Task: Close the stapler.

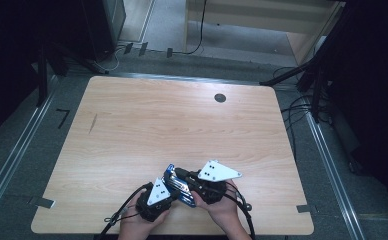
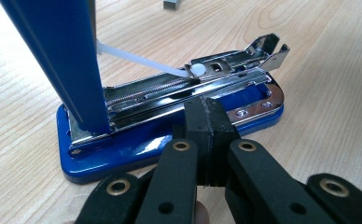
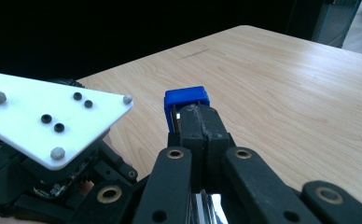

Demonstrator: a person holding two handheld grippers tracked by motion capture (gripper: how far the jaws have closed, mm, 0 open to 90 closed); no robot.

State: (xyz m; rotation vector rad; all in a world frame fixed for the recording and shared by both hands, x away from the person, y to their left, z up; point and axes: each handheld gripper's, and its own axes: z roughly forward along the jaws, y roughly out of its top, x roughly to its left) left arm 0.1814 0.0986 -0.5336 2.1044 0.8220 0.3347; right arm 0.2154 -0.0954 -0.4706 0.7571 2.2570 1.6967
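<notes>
A pale wooden table (image 1: pixel 147 130) with 1 round grommet hole (image 1: pixel 220 98) near its far right stands on grey carpet (image 1: pixel 32 185) between 2 metal floor rails, with dark curtains left and right and cables (image 1: pixel 302 107) trailing at the far right.

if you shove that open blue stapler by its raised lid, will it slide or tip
The stapler would probably tip or fold rather than slide: its blue lid stands steeply up on a rear hinge, so a push there likely just swings it. The flat base sits on the smooth wooden table, so a low push should slide it. Its chrome magazine looks slippery.
</notes>
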